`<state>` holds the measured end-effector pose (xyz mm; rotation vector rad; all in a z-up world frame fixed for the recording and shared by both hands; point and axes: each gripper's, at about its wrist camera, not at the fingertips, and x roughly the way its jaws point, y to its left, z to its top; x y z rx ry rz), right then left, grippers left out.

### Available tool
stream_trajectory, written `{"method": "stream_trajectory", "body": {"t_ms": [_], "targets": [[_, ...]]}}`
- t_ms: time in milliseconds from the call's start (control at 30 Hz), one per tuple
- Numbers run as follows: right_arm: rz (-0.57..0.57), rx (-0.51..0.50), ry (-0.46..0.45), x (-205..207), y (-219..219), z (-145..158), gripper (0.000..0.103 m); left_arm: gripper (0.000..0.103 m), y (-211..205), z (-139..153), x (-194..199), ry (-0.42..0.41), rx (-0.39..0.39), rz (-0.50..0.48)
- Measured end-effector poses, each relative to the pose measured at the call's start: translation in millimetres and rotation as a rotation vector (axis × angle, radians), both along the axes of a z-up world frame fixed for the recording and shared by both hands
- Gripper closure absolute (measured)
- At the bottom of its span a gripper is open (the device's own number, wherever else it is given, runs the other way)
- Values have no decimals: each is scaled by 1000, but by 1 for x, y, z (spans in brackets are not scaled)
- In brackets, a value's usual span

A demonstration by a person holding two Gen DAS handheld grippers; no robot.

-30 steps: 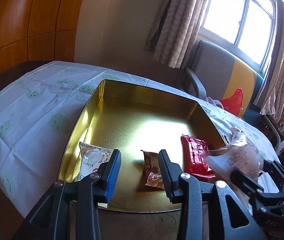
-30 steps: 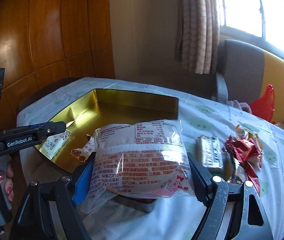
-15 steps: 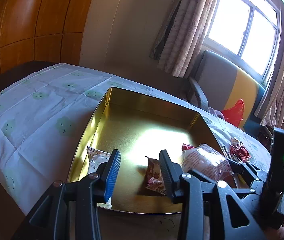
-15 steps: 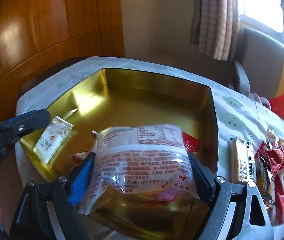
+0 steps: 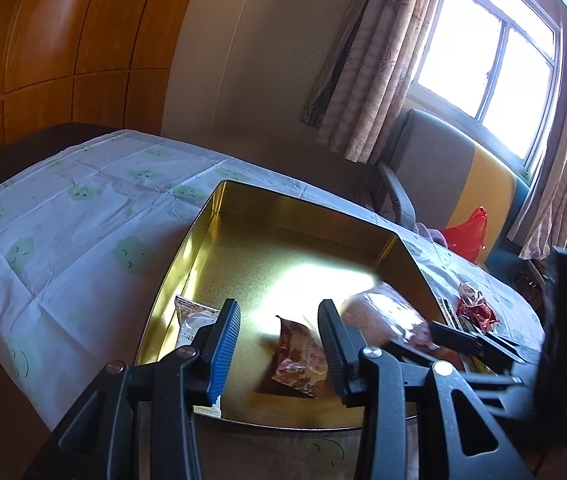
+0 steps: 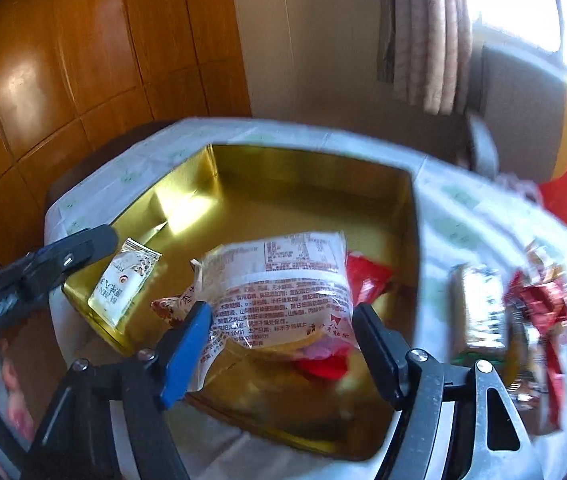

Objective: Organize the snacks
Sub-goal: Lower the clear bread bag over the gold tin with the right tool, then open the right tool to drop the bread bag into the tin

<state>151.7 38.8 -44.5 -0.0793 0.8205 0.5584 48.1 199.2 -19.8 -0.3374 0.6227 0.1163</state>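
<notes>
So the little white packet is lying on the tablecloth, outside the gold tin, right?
Not quite. The little white packet is lying inside the gold tin, by its left wall, not out on the tablecloth. The right wrist view shows it best.

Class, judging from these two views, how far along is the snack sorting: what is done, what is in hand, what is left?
Done: a white packet, a brown one and a red one lie in the gold tin. In hand: the right tool, jaws closing, brackets the clear bag over the tin. Left: wrapped snacks on the tablecloth.
</notes>
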Motion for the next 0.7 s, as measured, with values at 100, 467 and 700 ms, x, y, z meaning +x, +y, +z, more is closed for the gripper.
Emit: {"method": "stream_trajectory", "body": {"t_ms": [100,467,700], "targets": [[-35,38,18,19,2,1,23,62,1,2,-1,-3,3,6],[-212,136,-124,-19,-77,33,21,62,-13,-3,1,11,-24,-63],[-295,68,-124,-39,-121,24,21,52,-46,3,0,-9,-20,-179]]}}
